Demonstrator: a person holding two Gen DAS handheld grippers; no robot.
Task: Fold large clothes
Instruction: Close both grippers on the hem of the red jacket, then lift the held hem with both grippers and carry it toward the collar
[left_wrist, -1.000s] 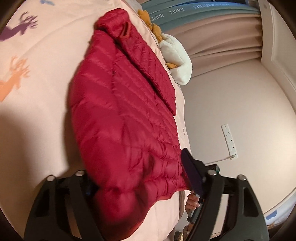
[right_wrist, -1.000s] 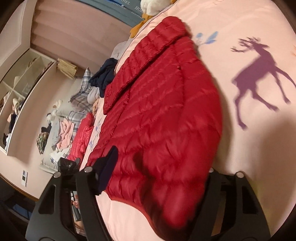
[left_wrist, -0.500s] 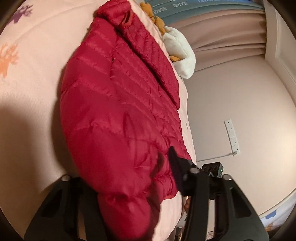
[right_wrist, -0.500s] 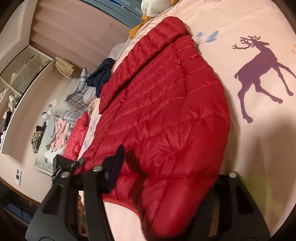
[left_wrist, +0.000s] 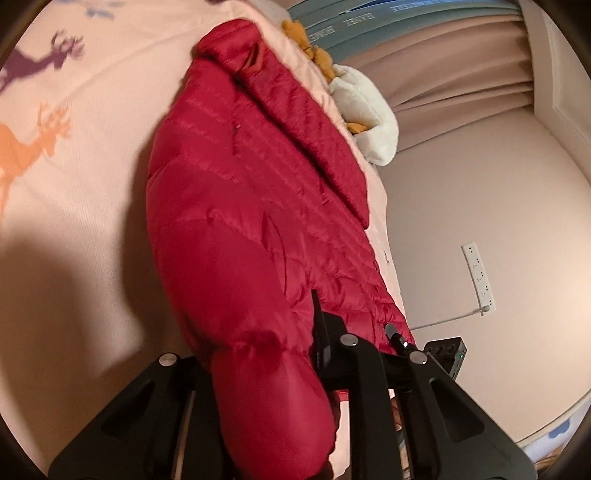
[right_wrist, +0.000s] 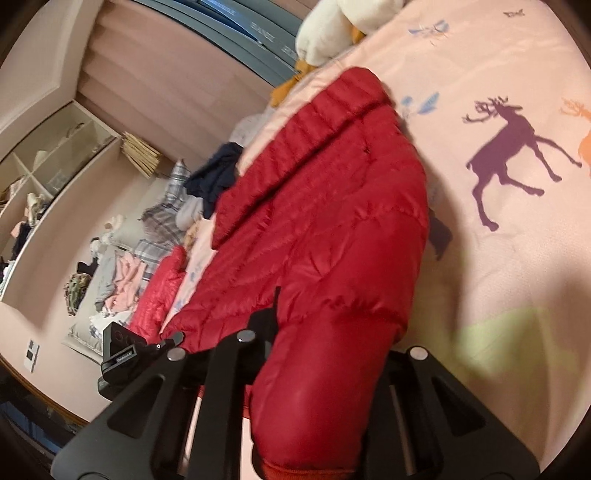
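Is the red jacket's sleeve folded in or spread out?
Folded in: one sleeve lies lengthwise across the red jacket; the other is not visible.

Red puffer jacket (left_wrist: 258, 206) on deer-print pink bedspread (left_wrist: 74, 184), its hem bunched between closing left gripper (left_wrist: 266, 354) fingers (left_wrist: 318, 332).

Your work surface was a bed (right_wrist: 517, 258) with a pink deer-print cover. A red jacket (right_wrist: 332, 221) lay flat on it, lengthwise near one edge, and a white plush toy (left_wrist: 365, 110) sat beyond the jacket's far end.
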